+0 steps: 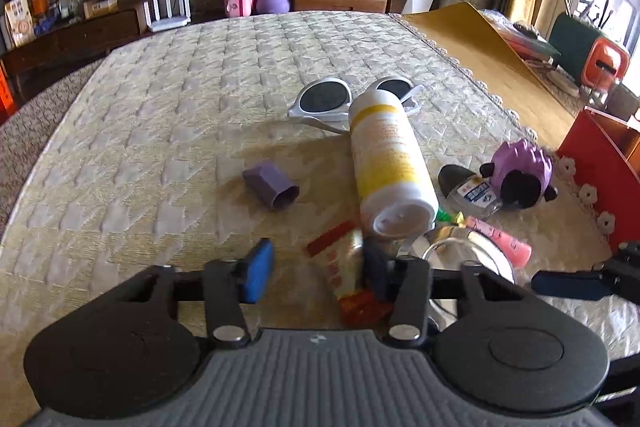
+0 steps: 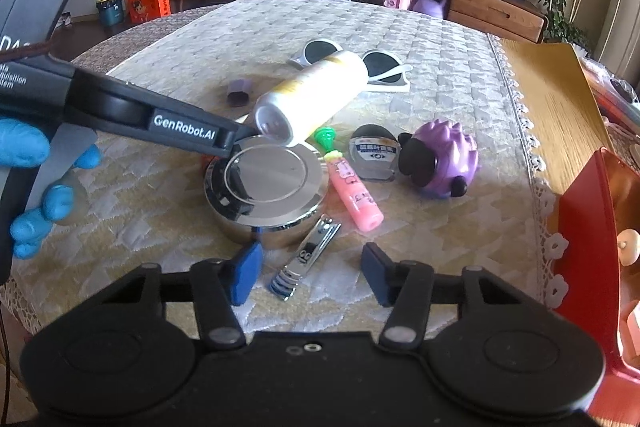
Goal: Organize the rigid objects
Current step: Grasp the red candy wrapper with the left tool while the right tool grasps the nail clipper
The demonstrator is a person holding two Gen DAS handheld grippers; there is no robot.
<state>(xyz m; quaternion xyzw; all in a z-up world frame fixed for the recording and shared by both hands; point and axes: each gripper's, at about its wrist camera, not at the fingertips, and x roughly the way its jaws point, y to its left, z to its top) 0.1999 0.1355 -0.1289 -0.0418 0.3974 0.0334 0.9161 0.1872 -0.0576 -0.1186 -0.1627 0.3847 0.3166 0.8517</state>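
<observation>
Left gripper (image 1: pixel 316 271) jaws partly open around a red-and-white tube (image 1: pixel 344 267), grip unclear. Round metal tin (image 2: pixel 266 187) centre of quilted table (image 2: pixel 420 27). Right gripper (image 2: pixel 310 273) half-open, straddling nail clipper (image 2: pixel 306 257), pads not touching.

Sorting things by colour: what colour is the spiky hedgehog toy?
Purple body with a black face and feet; the hedgehog toy shows best in the right wrist view.

Glossy mirror-like metal tin (image 2: pixel 276 203), shiny metal nail clipper (image 2: pixel 306 255), matt quilted cloth tablecloth (image 2: pixel 440 39).
</observation>
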